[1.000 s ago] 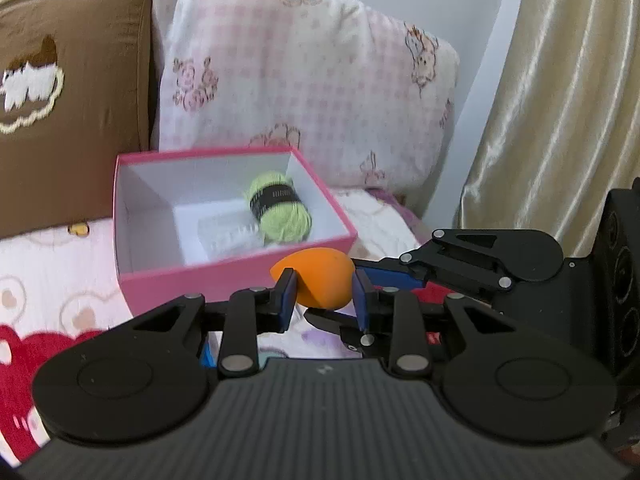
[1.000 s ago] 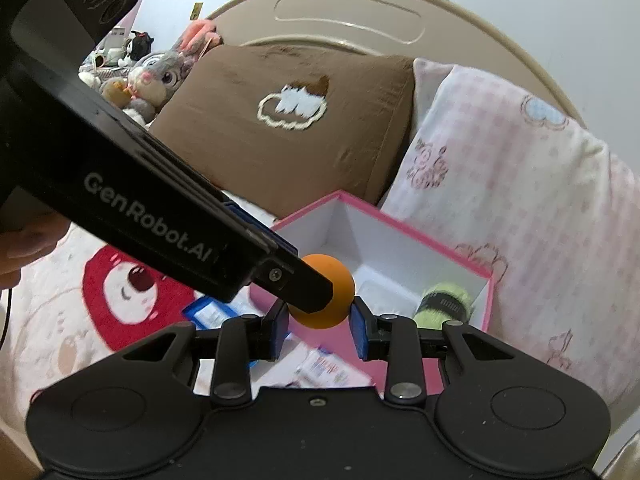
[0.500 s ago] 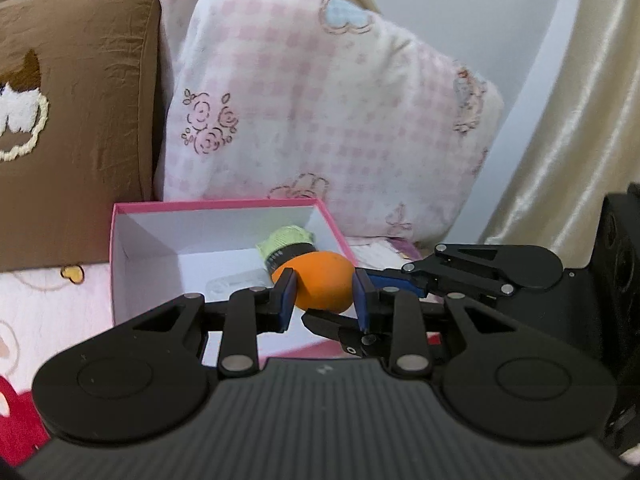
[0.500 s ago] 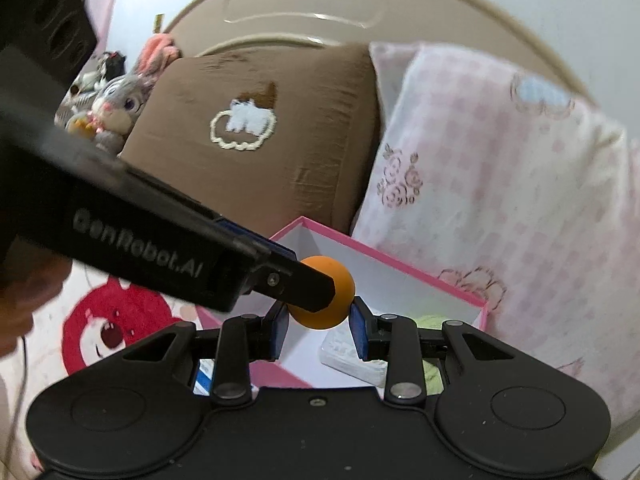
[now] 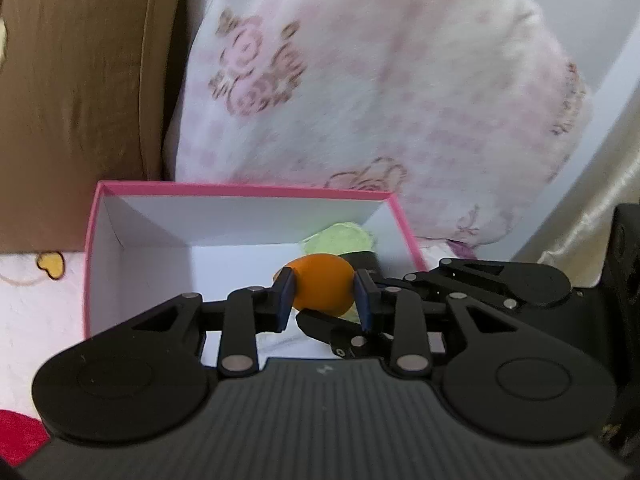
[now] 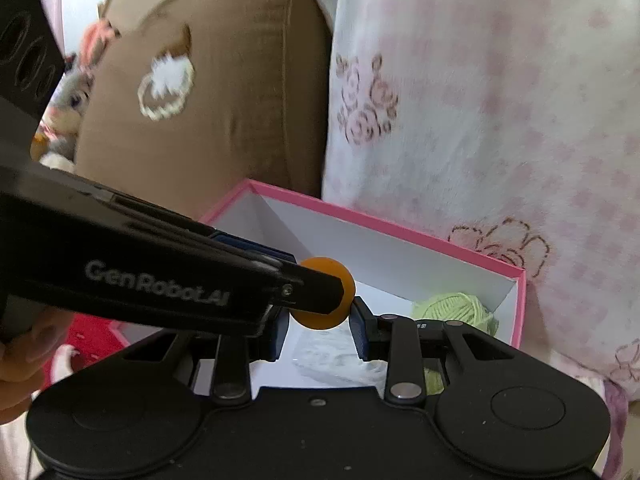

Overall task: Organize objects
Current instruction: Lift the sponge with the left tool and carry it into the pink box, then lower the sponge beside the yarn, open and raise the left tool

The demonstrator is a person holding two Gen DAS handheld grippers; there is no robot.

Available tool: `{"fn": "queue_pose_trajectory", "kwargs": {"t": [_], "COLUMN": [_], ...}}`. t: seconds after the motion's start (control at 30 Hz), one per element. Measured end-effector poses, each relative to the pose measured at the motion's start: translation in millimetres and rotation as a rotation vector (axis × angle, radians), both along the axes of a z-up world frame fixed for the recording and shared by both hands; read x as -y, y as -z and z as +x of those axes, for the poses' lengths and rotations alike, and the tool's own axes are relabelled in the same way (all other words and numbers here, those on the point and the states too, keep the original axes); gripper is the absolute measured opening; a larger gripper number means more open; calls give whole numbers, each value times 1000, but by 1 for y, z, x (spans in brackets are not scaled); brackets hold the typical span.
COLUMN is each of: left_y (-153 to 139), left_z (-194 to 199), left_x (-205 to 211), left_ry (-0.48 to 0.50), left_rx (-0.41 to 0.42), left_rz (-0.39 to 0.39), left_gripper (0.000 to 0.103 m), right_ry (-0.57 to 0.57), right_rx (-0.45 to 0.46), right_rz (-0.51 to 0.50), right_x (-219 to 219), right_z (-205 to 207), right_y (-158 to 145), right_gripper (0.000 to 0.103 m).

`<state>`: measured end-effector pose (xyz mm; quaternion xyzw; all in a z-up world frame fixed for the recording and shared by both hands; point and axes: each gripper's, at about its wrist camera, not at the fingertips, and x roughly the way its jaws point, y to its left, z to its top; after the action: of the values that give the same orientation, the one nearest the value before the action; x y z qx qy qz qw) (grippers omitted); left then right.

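Two grippers hold one orange egg-shaped sponge (image 5: 322, 282) between them, over the open pink box (image 5: 240, 190) on the bed. Going left to right in the left wrist view: a brown pillow (image 5: 80, 92) stands against the far left, a pink-and-white flowered pillow (image 5: 380, 80) leans beside it and rises behind the box's back rim, and a pale curtain (image 5: 600, 208) hangs at the far right. The left gripper (image 5: 322, 296) has its jaws drawn narrow with the blue pads pressed on both sides of the sponge; the right gripper (image 5: 360, 332) comes in from the right and its jaws close on the same sponge from below and behind. The sponge hangs above the right half of the box, just in front of a ball of green yarn (image 5: 340, 238) lying in the back right corner. The left half of the white box floor is bare and offers open room. In the right wrist view the left gripper (image 6: 308, 292) crosses from the left edge, and the white lettering "GenRobot.AI" can be read along its side; a hand (image 6: 24, 360) grips its body at the lower left. The brown pillow (image 6: 208, 92) carries a white stitched emblem, too blurred to read. The right gripper (image 6: 320, 320) has narrow jaws clamped on the sponge (image 6: 324, 300). Below it a clear wrapped packet (image 6: 340, 364) lies on the box floor, the yarn (image 6: 456, 308) is near the right wall (image 6: 518, 308), and a band on it bears print too small to read.
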<state>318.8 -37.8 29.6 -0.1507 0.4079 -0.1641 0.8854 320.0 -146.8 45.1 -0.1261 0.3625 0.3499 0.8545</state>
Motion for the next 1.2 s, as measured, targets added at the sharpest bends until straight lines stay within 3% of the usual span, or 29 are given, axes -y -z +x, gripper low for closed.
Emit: {"fn": "queue_pose_trajectory", "kwargs": {"t": [0.23,0.67,0.83,1.0,1.1,1.2], "left_y": [34,73,89,97,97,99], "left_z": [33,67,74,81,79,77], "left_x": [-3,-25,-30,-35,-31,-26], "left_ry": [-45,-64,-74,-107,-112,-122], "left_rx": [-39,-151,-187,-210,-200,-185], "left_rz": [-3,-132,-188,-288,-303,-294], "left_gripper": [31,31,32,32,32,32], "right_ry": [12,-23,12,44,68,67], "right_rx": [-59,-94,-132,-118,-112,-46], "right_rz": [-34,-125,-96,-120,-100,-114], "right_x": [-14,-32,-29,-30,-25,-21], "right_z": [38,64,69,68,65,53], "right_y": [28,58,66,62,57,52], "right_gripper": [37,38,39,40,41,41]}}
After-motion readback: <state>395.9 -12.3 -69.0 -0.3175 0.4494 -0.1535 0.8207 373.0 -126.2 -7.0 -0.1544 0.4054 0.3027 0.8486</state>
